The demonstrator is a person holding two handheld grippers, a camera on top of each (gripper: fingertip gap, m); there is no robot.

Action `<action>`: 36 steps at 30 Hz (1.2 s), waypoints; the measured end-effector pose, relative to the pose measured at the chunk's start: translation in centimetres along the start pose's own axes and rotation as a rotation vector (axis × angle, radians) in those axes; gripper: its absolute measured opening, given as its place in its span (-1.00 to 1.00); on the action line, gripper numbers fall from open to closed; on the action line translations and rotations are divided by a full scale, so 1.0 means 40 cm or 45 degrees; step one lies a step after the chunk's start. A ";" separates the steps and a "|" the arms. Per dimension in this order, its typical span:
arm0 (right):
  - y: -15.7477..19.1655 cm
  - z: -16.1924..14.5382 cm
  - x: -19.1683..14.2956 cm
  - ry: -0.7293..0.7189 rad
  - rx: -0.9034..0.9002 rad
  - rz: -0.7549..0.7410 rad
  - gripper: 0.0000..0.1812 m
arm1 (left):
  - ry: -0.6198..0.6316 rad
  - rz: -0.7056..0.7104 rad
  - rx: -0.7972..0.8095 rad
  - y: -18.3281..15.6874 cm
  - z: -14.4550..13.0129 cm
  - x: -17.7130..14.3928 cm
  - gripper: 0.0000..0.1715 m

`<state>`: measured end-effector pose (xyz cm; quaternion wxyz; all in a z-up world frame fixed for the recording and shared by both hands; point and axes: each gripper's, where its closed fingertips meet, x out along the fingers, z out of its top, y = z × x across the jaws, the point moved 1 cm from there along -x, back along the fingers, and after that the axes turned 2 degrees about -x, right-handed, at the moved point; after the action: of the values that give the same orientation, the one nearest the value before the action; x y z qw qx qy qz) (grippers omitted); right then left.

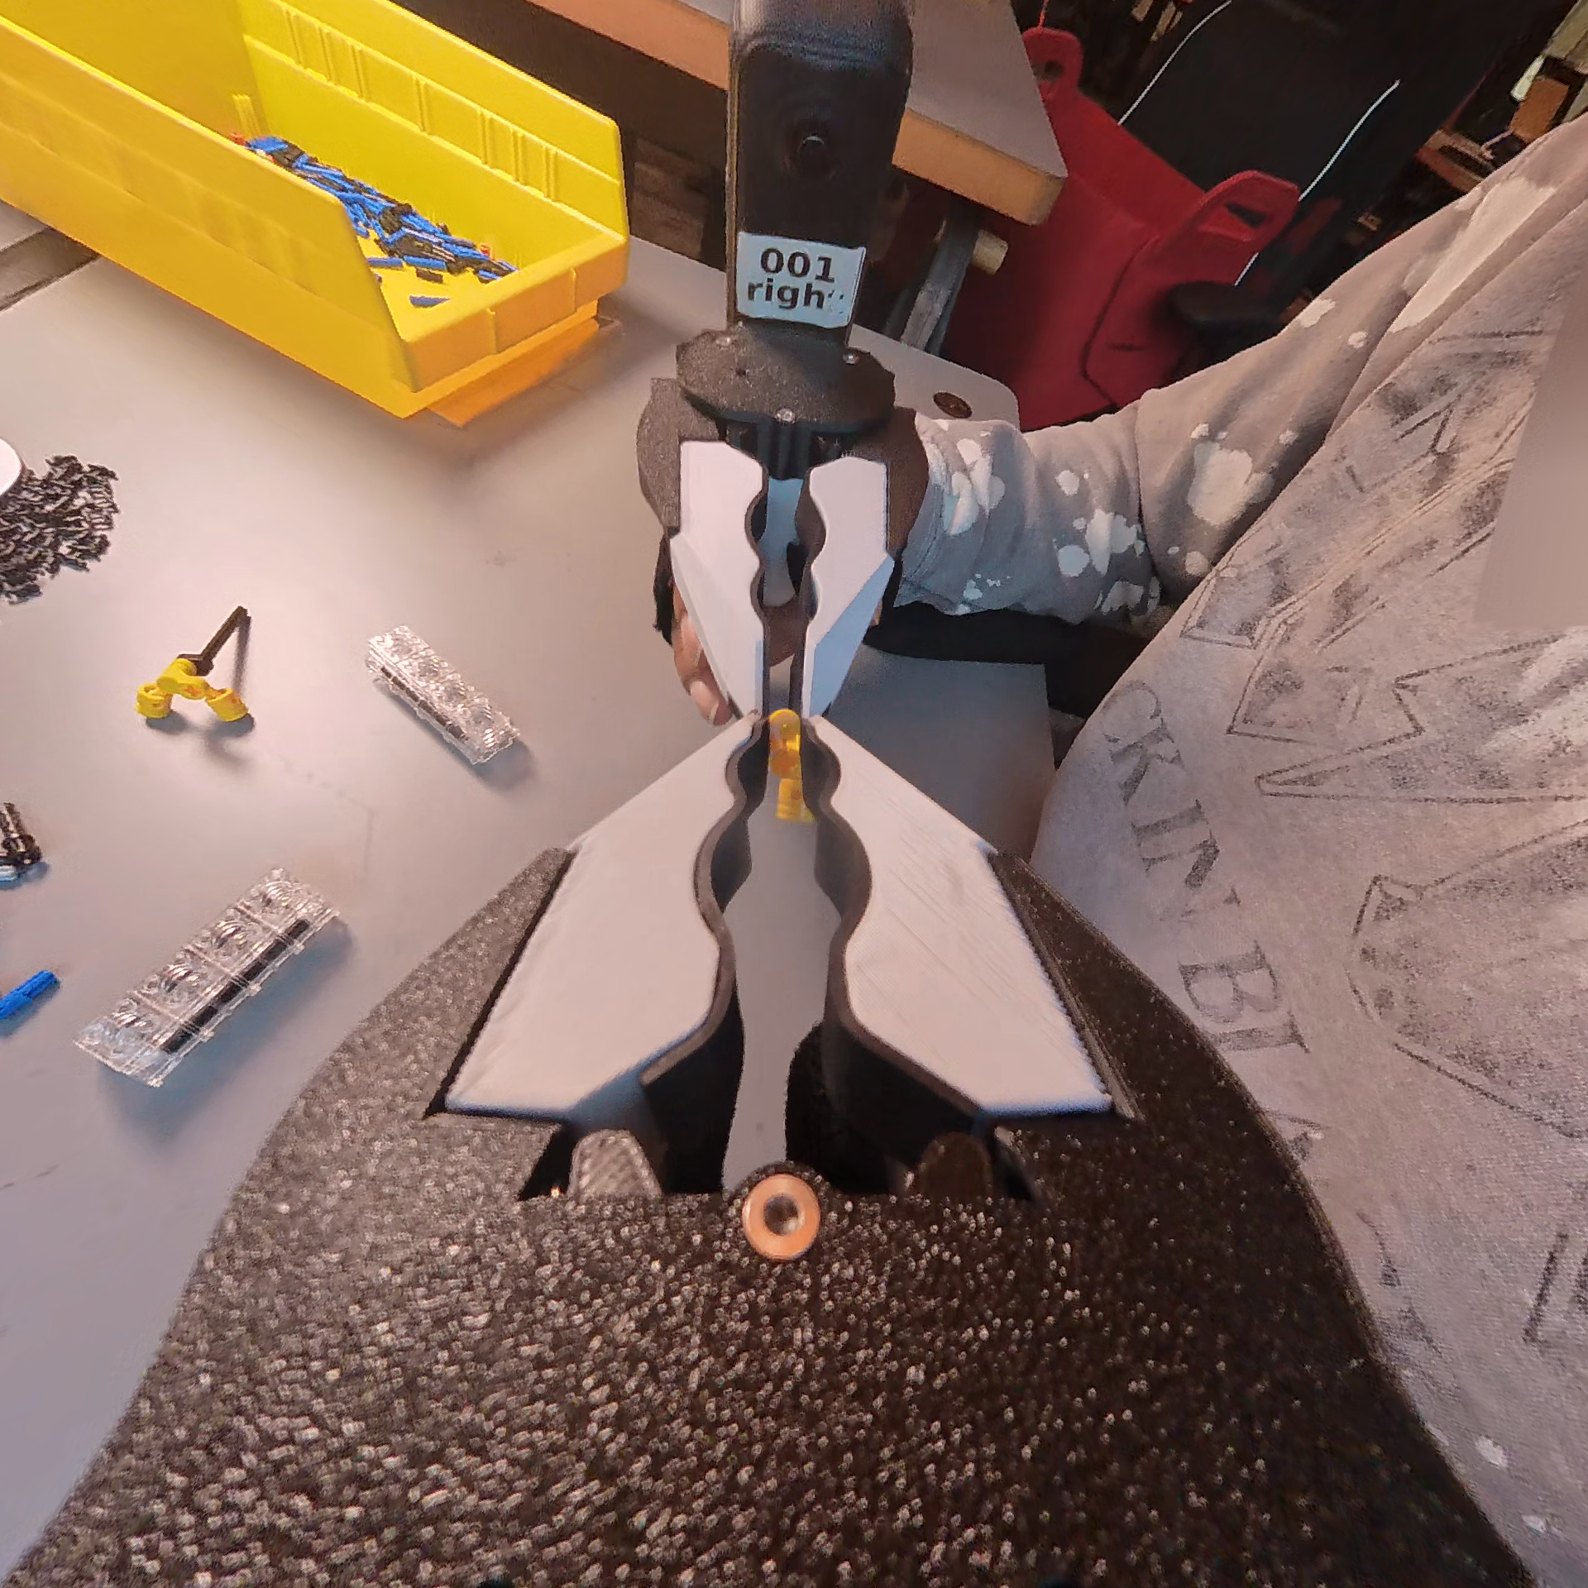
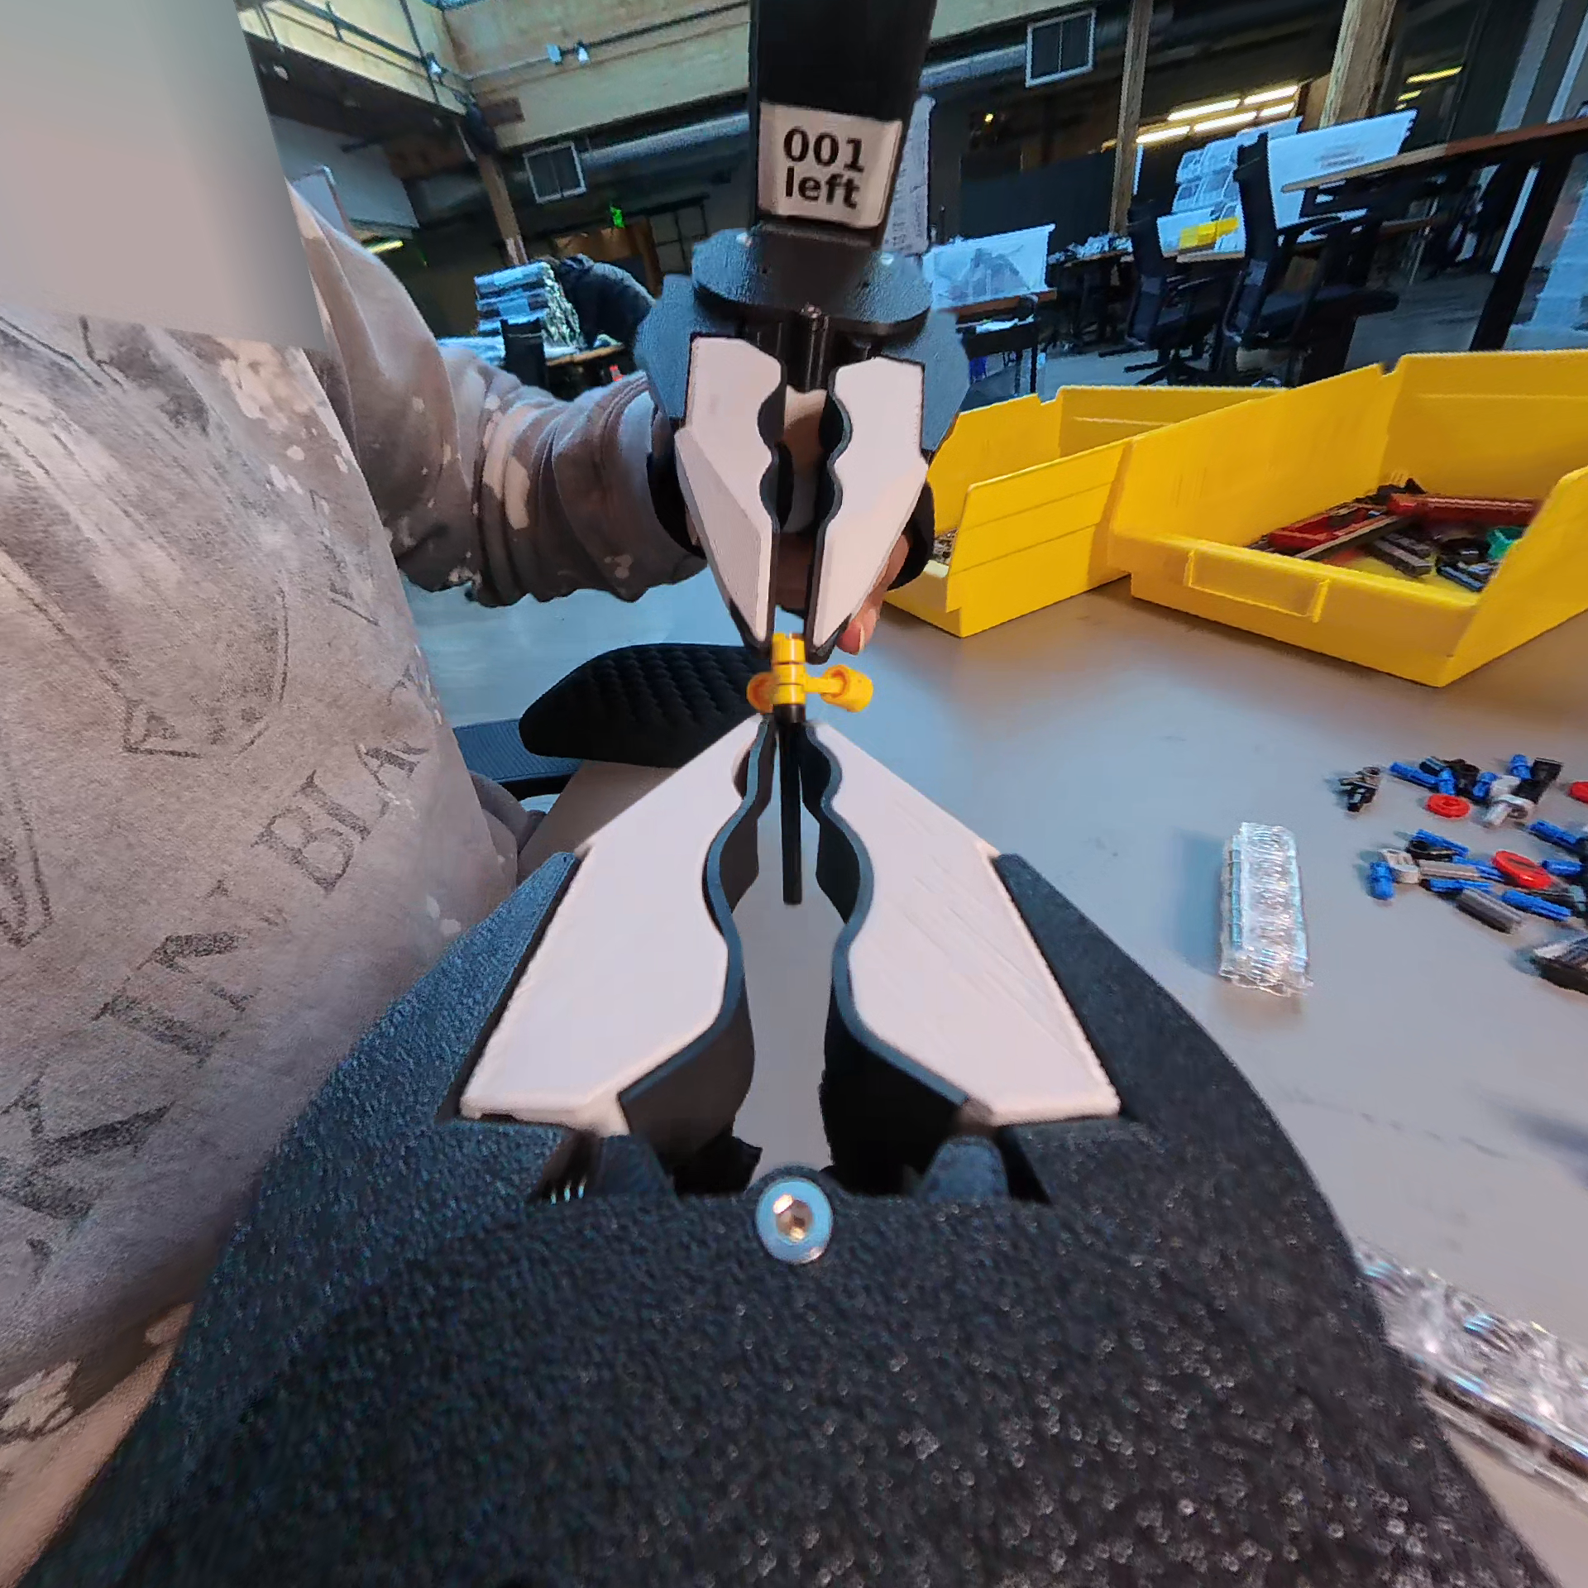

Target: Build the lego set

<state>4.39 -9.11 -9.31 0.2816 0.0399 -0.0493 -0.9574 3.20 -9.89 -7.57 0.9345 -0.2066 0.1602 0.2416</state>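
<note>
My two grippers meet tip to tip above the grey table's near edge. My left gripper point(image 1: 784, 726) is shut on a small yellow connector piece point(image 1: 786, 778), which lies between its fingertips. In the right wrist view the left gripper point(image 2: 789, 640) pinches the top of that yellow piece point(image 2: 789, 657), which has a yellow cross arm point(image 2: 838, 687). My right gripper point(image 2: 789, 730) is shut on a thin black axle point(image 2: 790, 825) that runs up into the yellow piece. In the left wrist view the right gripper point(image 1: 782, 700) faces mine and the axle is hidden.
A yellow bin point(image 1: 172, 215) of blue and black pins stands at the back left. Two clear plates point(image 1: 442, 705) point(image 1: 206, 975), a small yellow-and-black assembly point(image 1: 193, 679) and black parts point(image 1: 51, 524) lie on the table. Two more yellow bins point(image 2: 1246, 593), a clear plate point(image 2: 1263, 911) and scattered parts point(image 2: 1478, 842) lie to the right. The person's torso is close. My left and right fingertips are right by each other. Left tips and right tips are each some 20 cm from the clear plate point(image 2: 1263, 911). My left wrist view point(image 1: 247, 934) looks at it from another angle.
</note>
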 end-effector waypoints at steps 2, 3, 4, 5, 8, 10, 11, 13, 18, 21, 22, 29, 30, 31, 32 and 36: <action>0.014 -0.023 0.025 0.053 -0.031 0.022 -1.00 | 0.055 -0.017 0.031 -0.012 -0.008 0.015 -1.00; 0.027 -0.004 0.034 -0.024 -0.018 0.048 -1.00 | 0.109 0.017 0.082 -0.009 -0.018 0.026 -1.00; 0.030 -0.001 0.033 -0.036 0.021 0.071 -1.00 | 0.098 0.022 0.110 -0.008 -0.009 0.023 -1.00; 0.030 0.011 0.027 -0.054 0.032 0.075 -1.00 | 0.079 0.015 0.108 -0.009 0.002 0.016 -1.00; 0.006 0.004 0.011 0.051 -0.091 -0.051 -1.00 | 0.039 0.077 0.096 0.017 0.010 -0.002 -1.00; -0.026 -0.011 -0.001 0.096 -0.086 -0.134 -1.00 | 0.006 0.137 0.042 0.053 -0.001 -0.015 -1.00; -0.035 -0.019 -0.004 0.117 -0.085 -0.157 -1.00 | -0.022 0.165 0.007 0.072 -0.007 -0.028 -1.00; -0.038 -0.023 -0.007 0.128 -0.091 -0.166 -1.00 | -0.060 0.228 -0.046 0.102 -0.024 -0.059 -1.00; -0.034 -0.044 0.008 0.159 -0.076 -0.148 -1.00 | -0.075 0.442 -0.067 0.129 -0.086 -0.159 -0.99; -0.038 -0.053 0.013 0.153 -0.037 -0.135 -1.00 | 0.033 0.462 -0.049 0.095 -0.151 -0.197 -0.90; -0.041 -0.056 0.014 0.152 -0.033 -0.139 -1.00 | 0.082 0.458 -0.055 0.081 -0.177 -0.204 -0.86; -0.064 -0.040 -0.016 0.126 -0.034 -0.186 -0.97 | 0.531 0.336 -0.184 -0.027 -0.402 -0.217 -0.80; -0.067 -0.035 -0.021 0.118 -0.035 -0.195 -0.96 | 0.576 0.306 -0.197 -0.045 -0.424 -0.214 -0.79; -0.070 -0.031 -0.026 0.112 -0.037 -0.205 -0.96 | 0.607 0.288 -0.204 -0.060 -0.441 -0.211 -0.76; -0.072 -0.029 -0.030 0.110 -0.039 -0.214 -0.96 | 0.629 0.284 -0.207 -0.072 -0.453 -0.208 -0.72; -0.068 -0.035 -0.031 0.124 -0.051 -0.217 -0.96 | 0.714 0.394 -0.119 -0.076 -0.492 -0.207 -0.66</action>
<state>4.12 -6.28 -10.97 0.2020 0.0849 -0.0129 -0.9756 -6.03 -24.63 -20.34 0.7956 -0.2810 0.4295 0.3218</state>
